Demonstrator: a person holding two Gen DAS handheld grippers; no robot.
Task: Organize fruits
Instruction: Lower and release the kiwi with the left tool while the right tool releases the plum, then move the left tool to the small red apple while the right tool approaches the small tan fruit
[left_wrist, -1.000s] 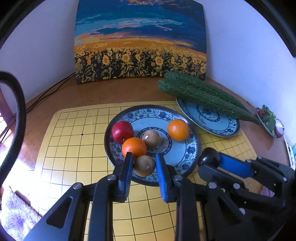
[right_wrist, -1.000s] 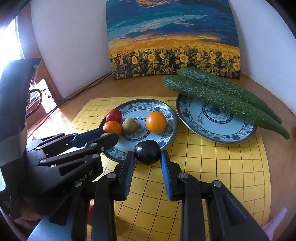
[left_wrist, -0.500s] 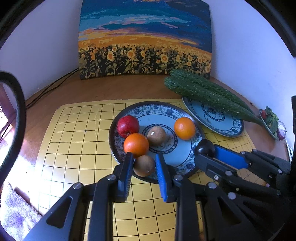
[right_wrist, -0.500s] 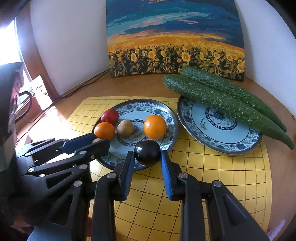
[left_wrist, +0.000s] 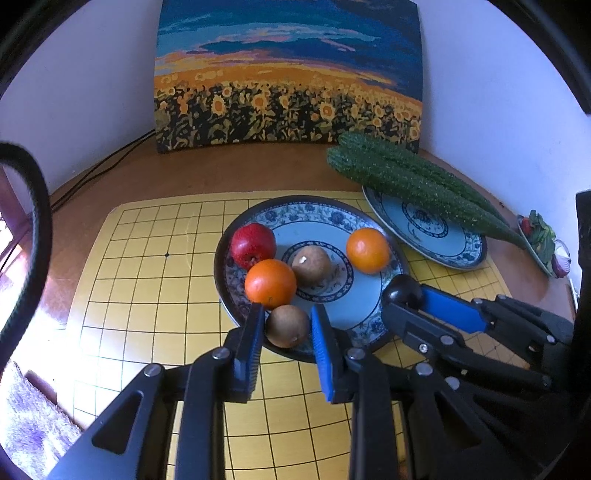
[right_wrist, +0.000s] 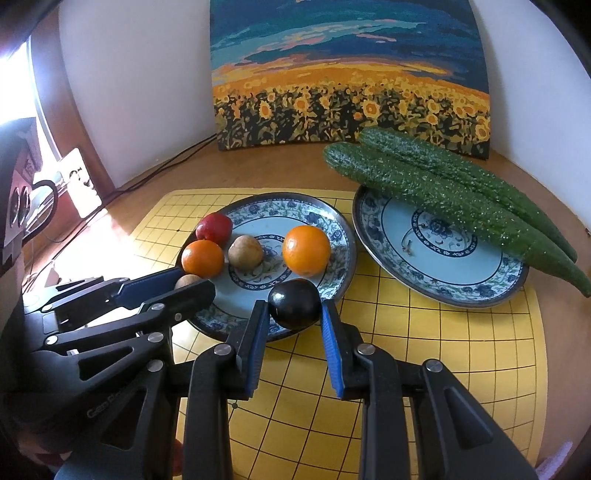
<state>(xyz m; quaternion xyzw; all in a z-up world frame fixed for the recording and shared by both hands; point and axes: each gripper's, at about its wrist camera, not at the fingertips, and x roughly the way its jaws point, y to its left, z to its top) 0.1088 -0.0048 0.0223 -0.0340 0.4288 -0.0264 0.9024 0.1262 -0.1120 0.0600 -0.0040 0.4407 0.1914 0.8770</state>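
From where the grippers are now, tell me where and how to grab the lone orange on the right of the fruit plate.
Grip the lone orange across its widest middle, coming from above with jaws opened wide. It is round and sits free on the fruit plate, clear of the brown fruit, so any jaw angle probably works. Both grippers are full now; one must release first.

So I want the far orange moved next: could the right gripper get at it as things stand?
Probably not yet. The right gripper is shut on a dark plum, so its jaws are full. Otherwise the way looks free: the orange sits just beyond on the fruit plate, with nothing between.
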